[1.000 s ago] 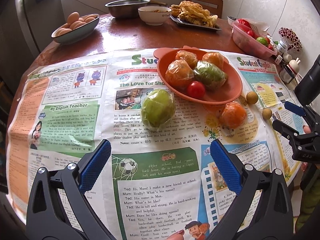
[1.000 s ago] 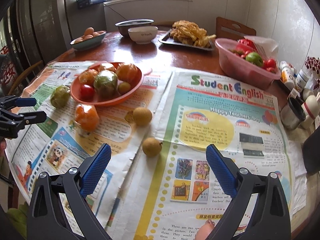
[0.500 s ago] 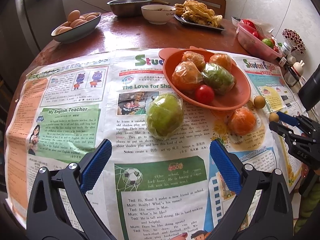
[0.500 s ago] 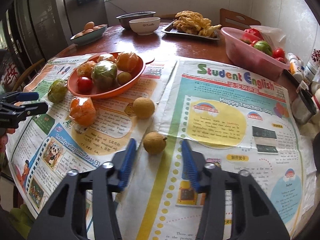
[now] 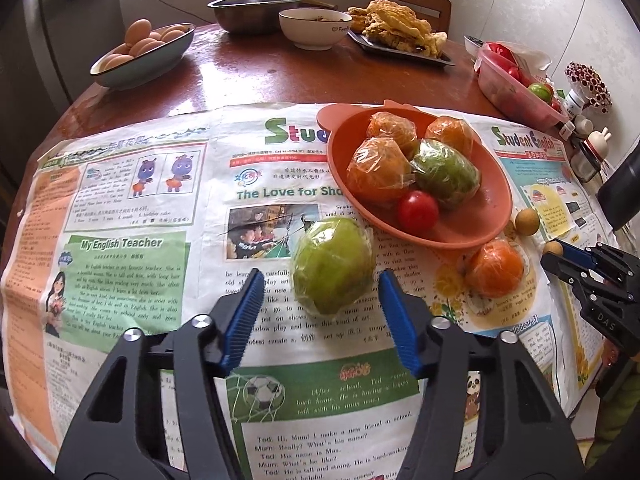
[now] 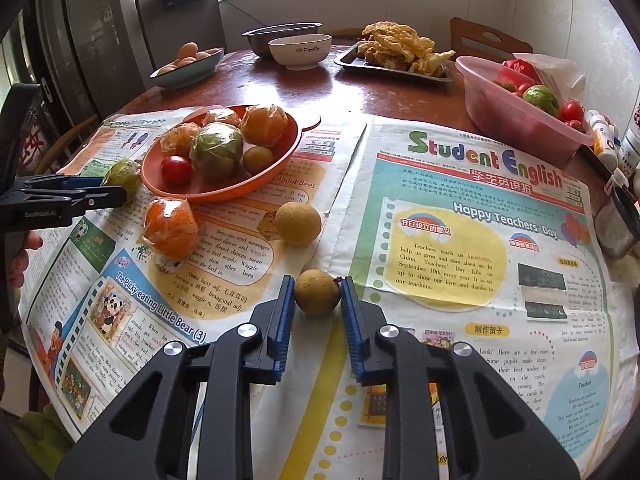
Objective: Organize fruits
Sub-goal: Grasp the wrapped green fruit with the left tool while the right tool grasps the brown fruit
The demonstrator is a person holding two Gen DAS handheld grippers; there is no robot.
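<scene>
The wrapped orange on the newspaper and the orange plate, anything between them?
Nothing: in the right wrist view only bare newspaper lies between the wrapped orange and the orange plate.

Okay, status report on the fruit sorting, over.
Right gripper shut on small round brown fruit. Left gripper closing around plastic-wrapped green fruit, pads not touching yet. Orange plate close by, path clear.

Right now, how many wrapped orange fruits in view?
4. Three sit in the orange dish. One lies on the newspaper beside the dish. More could hide behind them.
</scene>
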